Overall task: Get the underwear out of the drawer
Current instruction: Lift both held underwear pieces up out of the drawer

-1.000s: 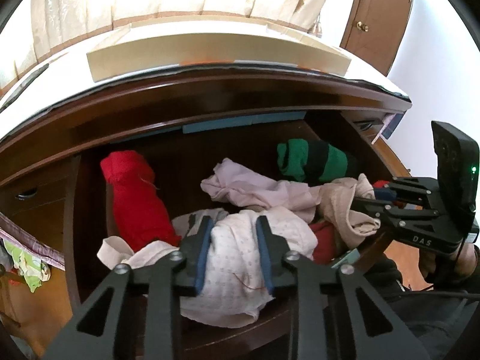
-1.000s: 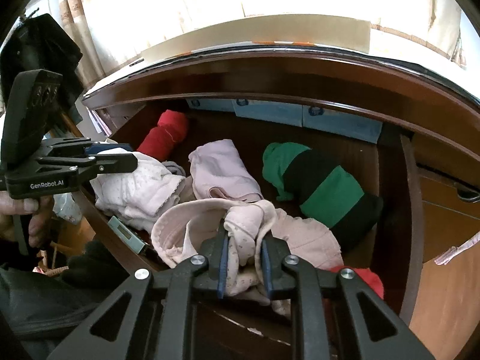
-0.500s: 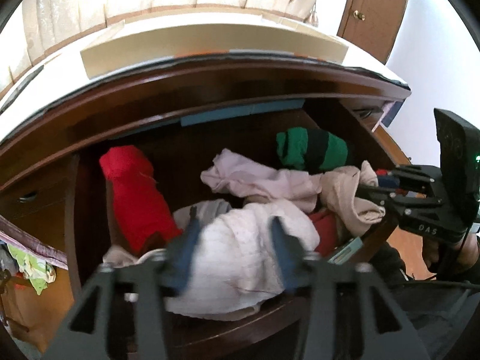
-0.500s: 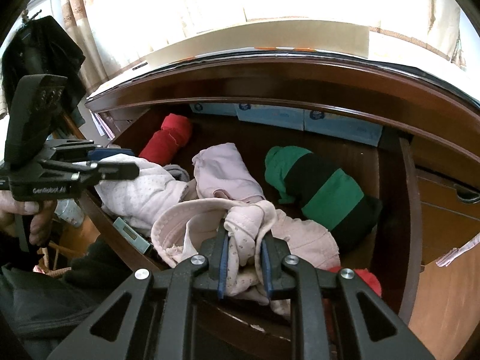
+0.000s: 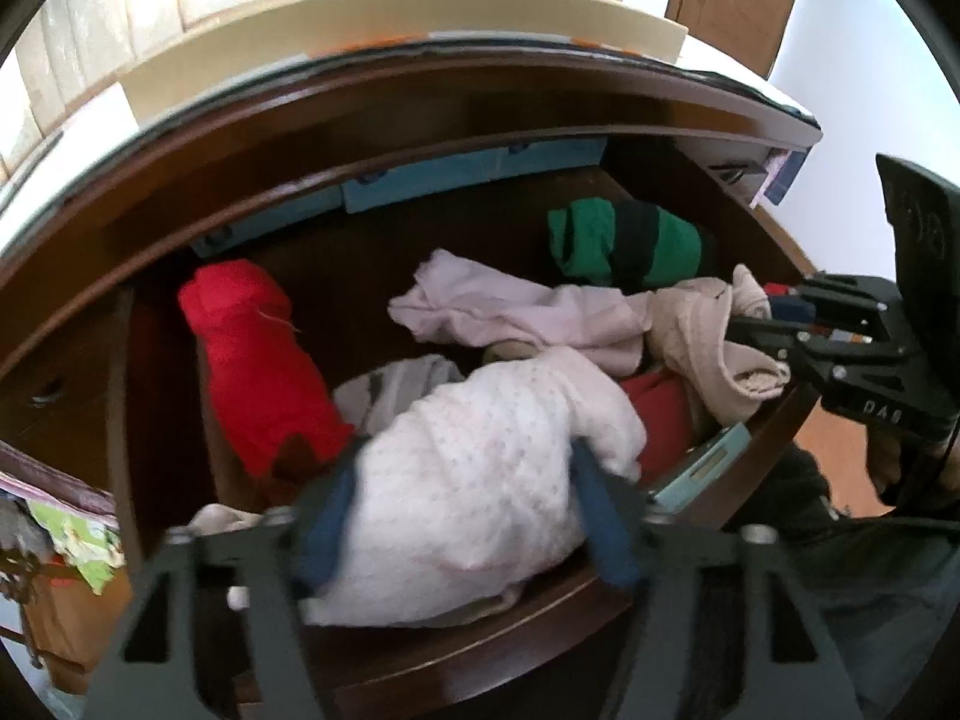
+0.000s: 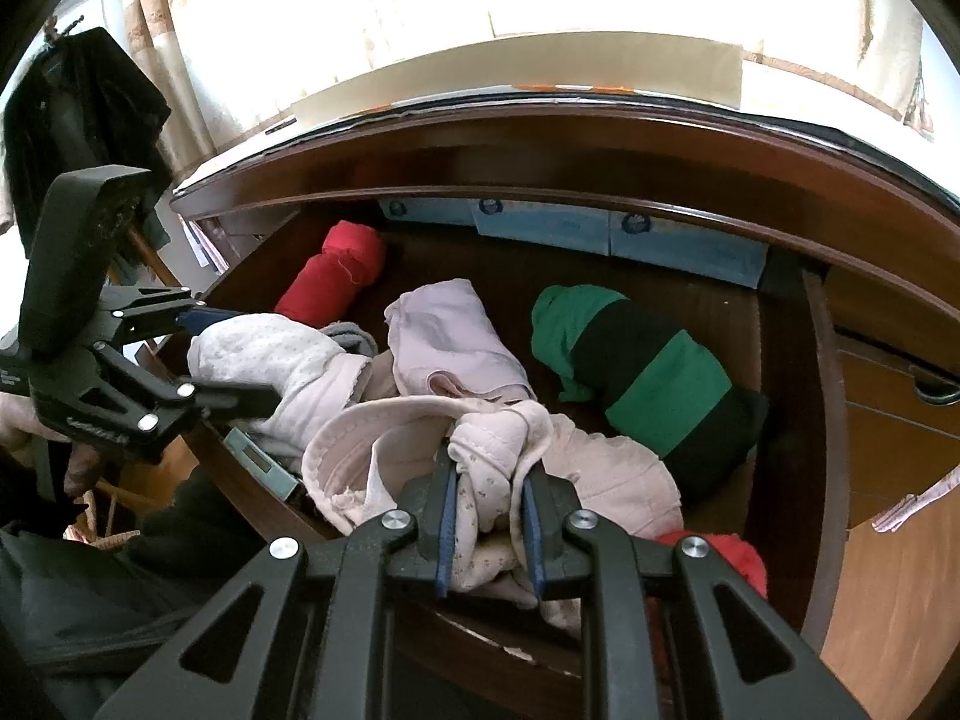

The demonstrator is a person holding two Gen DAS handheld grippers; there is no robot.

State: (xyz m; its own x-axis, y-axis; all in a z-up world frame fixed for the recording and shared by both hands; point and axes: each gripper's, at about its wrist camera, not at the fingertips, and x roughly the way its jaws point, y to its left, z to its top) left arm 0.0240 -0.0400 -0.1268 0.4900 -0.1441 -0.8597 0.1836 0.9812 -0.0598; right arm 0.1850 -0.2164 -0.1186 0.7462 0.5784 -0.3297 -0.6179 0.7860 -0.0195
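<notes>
An open dark wooden drawer [image 5: 480,654] holds a heap of garments. My left gripper [image 5: 465,498] is open wide, its fingers on either side of a white dotted underwear bundle [image 5: 480,468] at the drawer's front edge. In the right wrist view the same bundle [image 6: 270,354] lies between the left gripper's fingers [image 6: 240,399]. My right gripper [image 6: 487,504] is shut on a pale pink dotted underwear [image 6: 492,450], bunched above the drawer's front; it also shows in the left wrist view [image 5: 714,336].
In the drawer lie a red roll [image 5: 252,354], a green and black striped roll [image 6: 642,372], a pale lilac garment [image 6: 450,336] and another red piece [image 6: 720,552]. Blue boxes [image 6: 600,234] line the back. A small teal device [image 5: 702,468] sits by the front edge.
My left gripper's jaws have spread from a narrow gap to wide open around the white bundle. The right gripper keeps its hold on the pink underwear, barely moved.
</notes>
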